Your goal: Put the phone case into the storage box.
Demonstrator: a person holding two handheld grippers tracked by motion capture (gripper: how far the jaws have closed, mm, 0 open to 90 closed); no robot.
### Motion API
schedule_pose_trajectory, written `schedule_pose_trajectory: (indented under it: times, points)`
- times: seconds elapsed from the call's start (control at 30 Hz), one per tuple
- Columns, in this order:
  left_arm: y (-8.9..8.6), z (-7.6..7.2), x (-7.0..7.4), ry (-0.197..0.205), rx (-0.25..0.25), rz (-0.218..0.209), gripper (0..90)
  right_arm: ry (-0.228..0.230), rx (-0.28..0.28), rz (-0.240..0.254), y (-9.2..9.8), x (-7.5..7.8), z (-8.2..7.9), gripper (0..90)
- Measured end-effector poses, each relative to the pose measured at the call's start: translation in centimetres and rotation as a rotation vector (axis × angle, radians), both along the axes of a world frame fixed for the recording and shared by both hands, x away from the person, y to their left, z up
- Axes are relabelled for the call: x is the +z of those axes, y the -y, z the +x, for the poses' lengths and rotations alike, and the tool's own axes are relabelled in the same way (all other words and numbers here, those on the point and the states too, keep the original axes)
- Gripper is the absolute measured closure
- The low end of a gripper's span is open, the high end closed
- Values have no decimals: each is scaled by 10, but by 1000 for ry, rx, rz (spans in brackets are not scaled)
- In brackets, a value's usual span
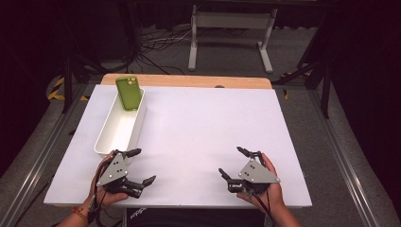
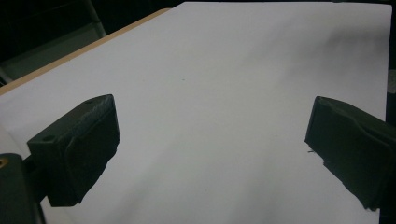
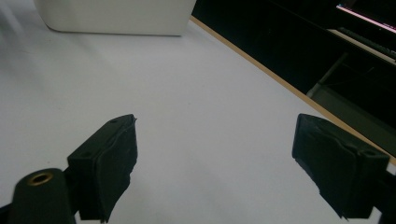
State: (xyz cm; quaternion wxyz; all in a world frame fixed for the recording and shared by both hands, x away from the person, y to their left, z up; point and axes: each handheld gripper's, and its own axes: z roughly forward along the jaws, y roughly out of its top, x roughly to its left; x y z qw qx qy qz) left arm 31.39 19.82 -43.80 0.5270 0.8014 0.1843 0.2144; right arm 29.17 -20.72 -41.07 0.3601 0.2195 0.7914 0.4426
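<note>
Lower left of the high view: left gripper [image 1: 140, 166] held in a hand [image 1: 101, 191], jaws spread wide apart, clamped on nothing, over the white table [image 1: 203, 127]. Lower right of that view: right gripper [image 1: 232, 162] in the other hand [image 1: 267, 189], jaws likewise wide apart and empty.

Just above the left gripper, at the left of the frame: a long white bin [image 1: 120, 126], running up toward the upper left. Near end of the bin right beside the upper jaw of the left gripper; touching or not, cannot tell. At the bin's far end, upper left of the frame: a green phone [image 1: 128, 92], leaning tilted against the end wall, camera end uppermost. Phone well apart from both grippers, farther still from the right one.

In the left gripper view: two black pads [image 2: 81, 144] at lower left and lower right, bare white table between them. In the right gripper view: black pads [image 3: 109, 161] spread the same way, the white bin [image 3: 116, 16] at the top left of the frame, well beyond the jaws, wooden table edge [image 3: 261, 70] running diagonally at the right.
</note>
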Motion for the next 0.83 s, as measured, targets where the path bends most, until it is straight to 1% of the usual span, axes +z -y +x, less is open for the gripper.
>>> schedule_pose_trajectory:
  times: [0.13, 0.2, 0.23, 0.33, 0.4, 0.47, 0.57, 0.7, 0.77, 0.83]
  points:
    - [0, 0, 0, -12, 1, -3, 40, 0, 5, -9, -1, -1, 0, 151]
    - [1, 0, 0, -6, 2, 1, 40, -3, 9, -16, -2, -2, 0, 151]
    - [1, 0, 0, -11, 2, -6, 41, -4, 11, -19, -2, -2, 1, 151]
    - [1, 0, 0, -9, 3, -2, 41, -7, 8, -20, -2, -3, 1, 151]
    - [1, 1, 0, -9, -1, 2, 41, -7, 9, -19, -2, -3, 1, 151]
    - [1, 0, 0, -9, 1, -5, 41, -5, 7, -20, -2, -3, 1, 150]
    - [1, 0, 0, -5, 1, -4, 41, -6, 8, -17, -1, -2, 1, 150]
    - [1, 0, 1, -4, 2, 2, 41, -7, 8, -19, -1, -3, 1, 148]
    - [1, 1, 1, -5, 11, -12, 40, -10, 6, -12, -1, -3, 2, 147]
    - [1, 1, 1, -7, 10, -7, 41, -10, 8, -10, -1, -2, 3, 147]
